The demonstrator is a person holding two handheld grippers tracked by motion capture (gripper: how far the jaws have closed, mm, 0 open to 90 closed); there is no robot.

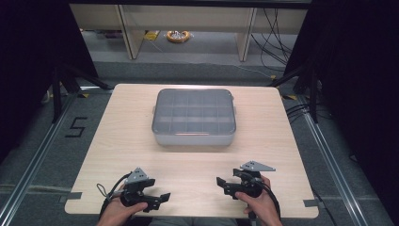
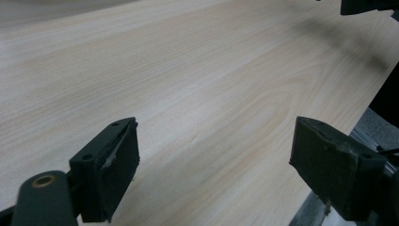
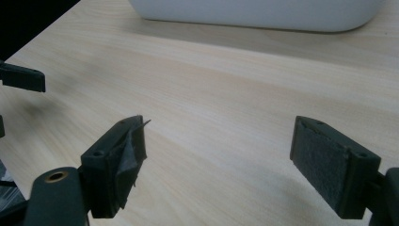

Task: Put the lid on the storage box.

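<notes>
Left gripper [image 1: 162, 197] agape, right gripper [image 1: 221, 183] agape, storage box [image 1: 194, 117] apart

Around the pale wooden bench [image 1: 141, 155]

Beyond the bench's far edge we see a yellow coil [image 1: 178, 36] on the grey floor [image 1: 42, 136], lying between two light wooden uprights [image 1: 129, 33], and black cables [image 1: 275, 33] trailing down to the right of them. Left of the bench, a black figure 5 [image 1: 76, 127] is marked on the floor. Metal rails [image 1: 329, 155] run along both sides of the bench, and black curtains [image 1: 28, 47] hang beyond each of its far corners.
</notes>
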